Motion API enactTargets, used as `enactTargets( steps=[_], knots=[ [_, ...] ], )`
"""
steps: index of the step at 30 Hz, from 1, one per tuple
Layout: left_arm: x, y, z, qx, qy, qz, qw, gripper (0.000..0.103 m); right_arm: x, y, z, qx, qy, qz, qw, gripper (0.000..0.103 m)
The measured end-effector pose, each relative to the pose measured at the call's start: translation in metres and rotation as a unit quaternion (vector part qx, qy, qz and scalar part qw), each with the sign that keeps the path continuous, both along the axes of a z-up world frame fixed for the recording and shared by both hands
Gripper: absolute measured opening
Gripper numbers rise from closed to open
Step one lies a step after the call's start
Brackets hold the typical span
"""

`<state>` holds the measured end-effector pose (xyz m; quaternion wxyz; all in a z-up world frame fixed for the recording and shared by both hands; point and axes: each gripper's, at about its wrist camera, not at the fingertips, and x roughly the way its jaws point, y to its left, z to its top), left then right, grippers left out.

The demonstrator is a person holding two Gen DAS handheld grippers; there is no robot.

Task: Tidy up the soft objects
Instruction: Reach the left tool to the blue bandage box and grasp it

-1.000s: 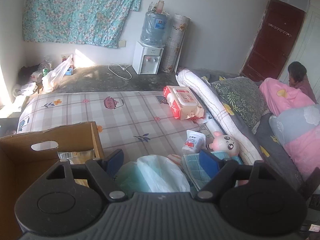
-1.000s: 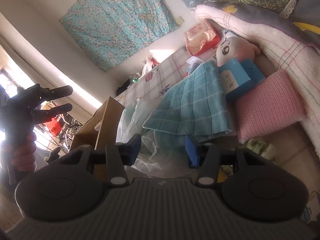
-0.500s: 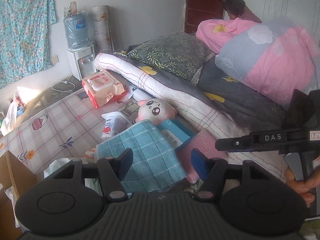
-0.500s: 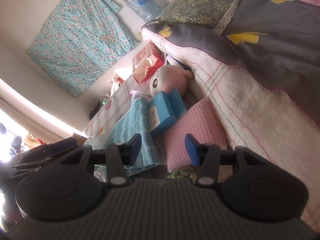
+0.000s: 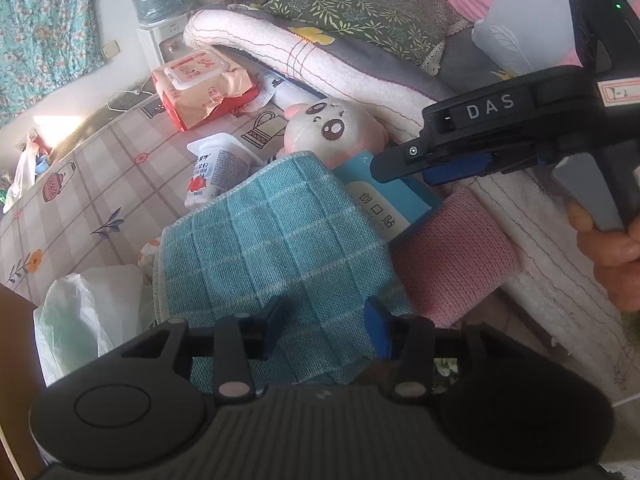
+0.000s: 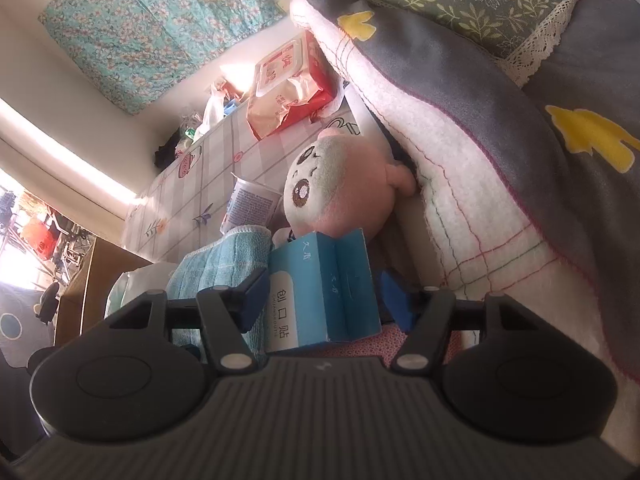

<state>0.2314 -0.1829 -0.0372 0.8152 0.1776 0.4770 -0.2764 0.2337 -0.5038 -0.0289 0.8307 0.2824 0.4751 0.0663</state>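
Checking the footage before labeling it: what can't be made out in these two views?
- Pink cloth: right wrist view shows a sliver; blue box covers it.
- Teal towel: near edge hidden by left tool.
- Cardboard box: cut off, contents unseen.

Teal checked towel (image 5: pixel 276 240) lies draped, rumpled, over clutter on bed, its far edge against plush pig. Pink knitted cloth (image 5: pixel 452 256), folded, lies just right of towel, beside white blanket roll. Plush pig (image 5: pixel 328 128), pink with white face, lies on its side behind towel, touching blue box
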Motion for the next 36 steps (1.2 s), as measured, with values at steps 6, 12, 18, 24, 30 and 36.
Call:
enactTargets(
  steps=[6,12,18,24,30,36],
  knots=[
    [0.007,0.008,-0.003,-0.009,0.009,0.009,0.9999,0.045,0.020,-0.001,-0.022,0.026,0.024,0.015,0.999,0.067],
    [0.007,0.006,-0.004,-0.010,0.005,0.015,0.9998,0.045,0.021,0.009,-0.026,0.050,0.011,0.026,0.998,0.049],
    [0.008,0.010,-0.006,-0.018,0.004,0.033,0.9993,0.042,0.011,0.006,-0.005,0.047,-0.021,0.007,0.999,0.029],
    [0.005,0.011,-0.004,-0.018,0.001,0.038,0.9991,0.042,-0.023,-0.011,0.022,0.039,-0.051,-0.044,0.997,0.024],
    [-0.017,0.017,0.025,-0.057,-0.056,0.036,0.9962,0.042,-0.091,-0.020,0.026,0.033,-0.087,-0.111,0.989,0.023],
    [-0.042,0.012,0.040,-0.109,-0.008,0.033,0.9935,0.042,-0.148,-0.010,0.008,0.068,-0.102,-0.172,0.977,0.022]
  ],
)
